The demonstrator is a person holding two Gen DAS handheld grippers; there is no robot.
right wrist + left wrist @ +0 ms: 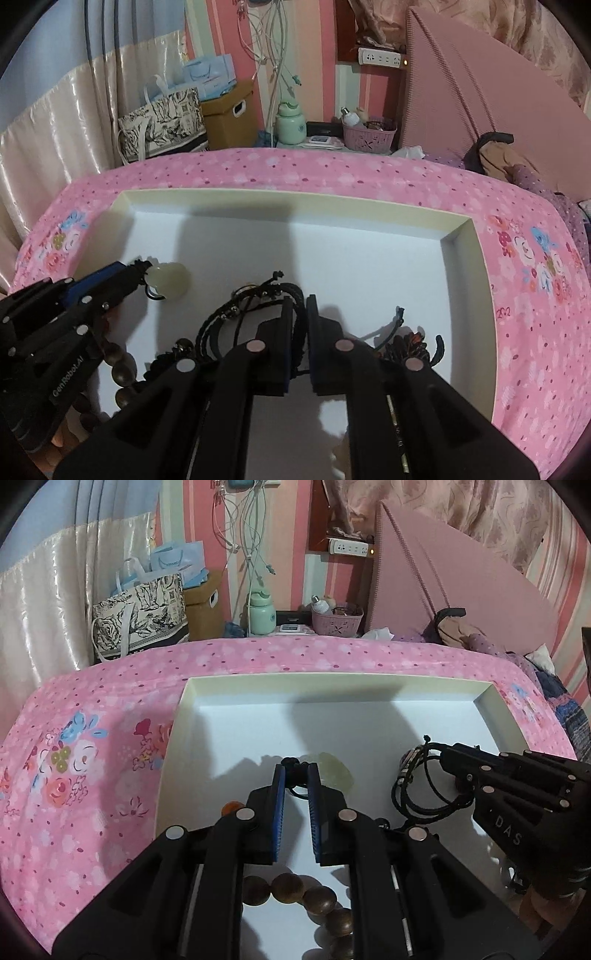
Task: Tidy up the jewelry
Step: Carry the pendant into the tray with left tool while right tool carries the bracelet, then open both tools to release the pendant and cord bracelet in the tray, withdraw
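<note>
I hold 2 grippers over the white tray on the pink bedspread. Left gripper is pinched on the black cord of the pale jade pendant, near the tray's left edge. Right gripper is nearly closed around black cord bracelets at mid-tray. Wooden beads lie at the near edge.

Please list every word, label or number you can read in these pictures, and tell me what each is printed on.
"DAS": on the right tool, side of its body.
"GenRobot.AI": on the left tool, side of its body.
Print on the tote bag and blue paper bag: too blurred to read.
</note>
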